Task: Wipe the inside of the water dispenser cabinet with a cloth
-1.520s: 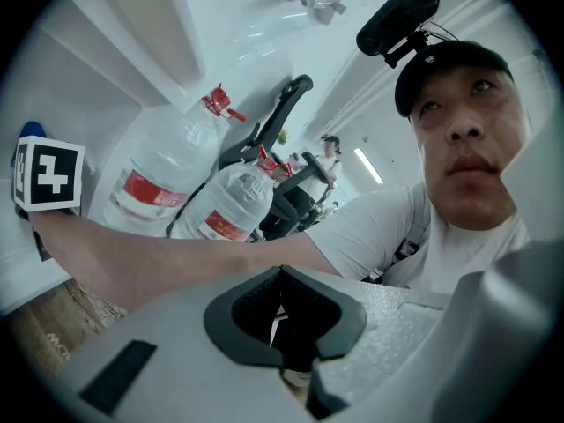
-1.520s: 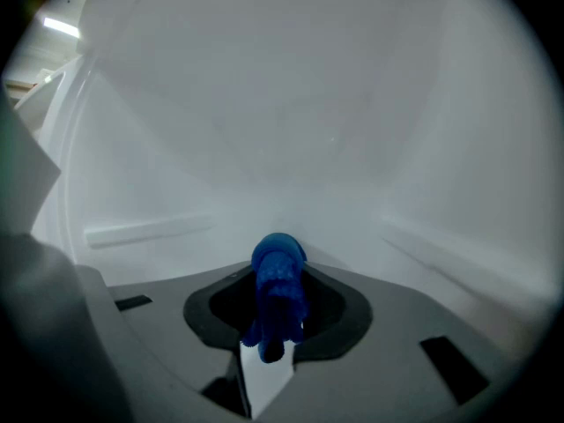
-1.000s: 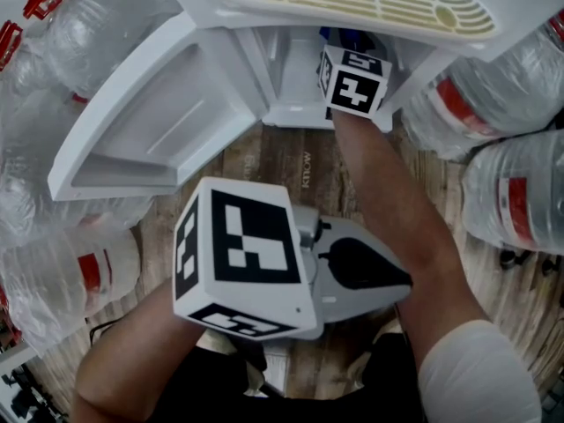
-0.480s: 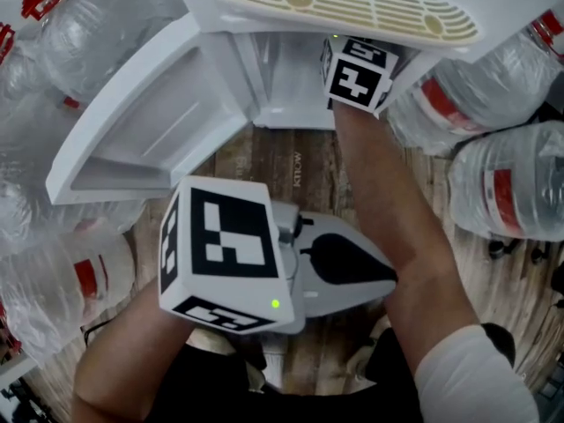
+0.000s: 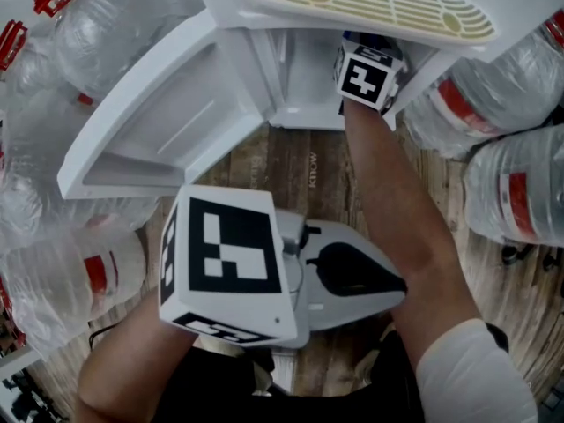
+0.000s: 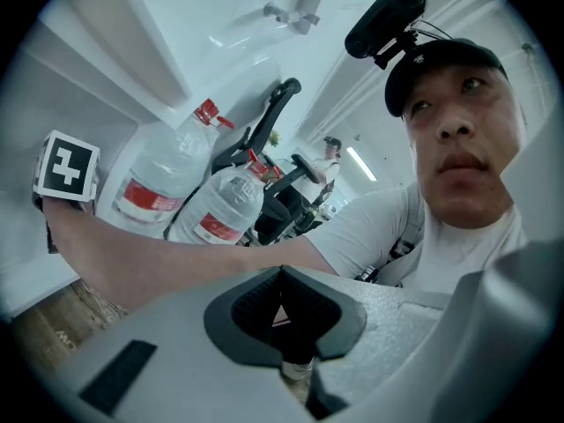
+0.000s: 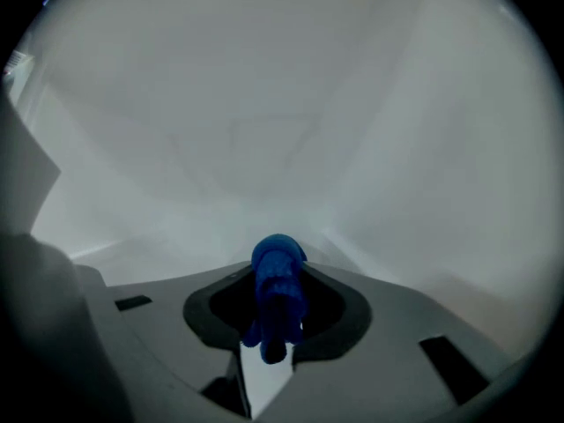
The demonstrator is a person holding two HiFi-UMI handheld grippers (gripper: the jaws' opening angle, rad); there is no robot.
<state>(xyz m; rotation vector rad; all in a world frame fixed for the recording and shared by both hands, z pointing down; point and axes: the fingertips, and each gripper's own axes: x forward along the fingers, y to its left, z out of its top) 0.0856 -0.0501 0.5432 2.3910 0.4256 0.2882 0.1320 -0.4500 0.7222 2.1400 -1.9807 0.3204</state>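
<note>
- Clamping the blue cloth between its jaws, your right gripper is deep in the water dispenser cabinet, with the wad poking toward the white back wall.
- Over the last second, its marker cube has edged right across the opening, toward the right-hand wall. I read that as a wiping stroke under way, with the left side and floor probably still to cover.
- Your left gripper stays back by your body, jaws together on nothing.
- The open door swings out left, and the grille tray overhangs the opening.
- Water bottles crowd the wooden floor on both sides, so your elbow has little room.
</note>
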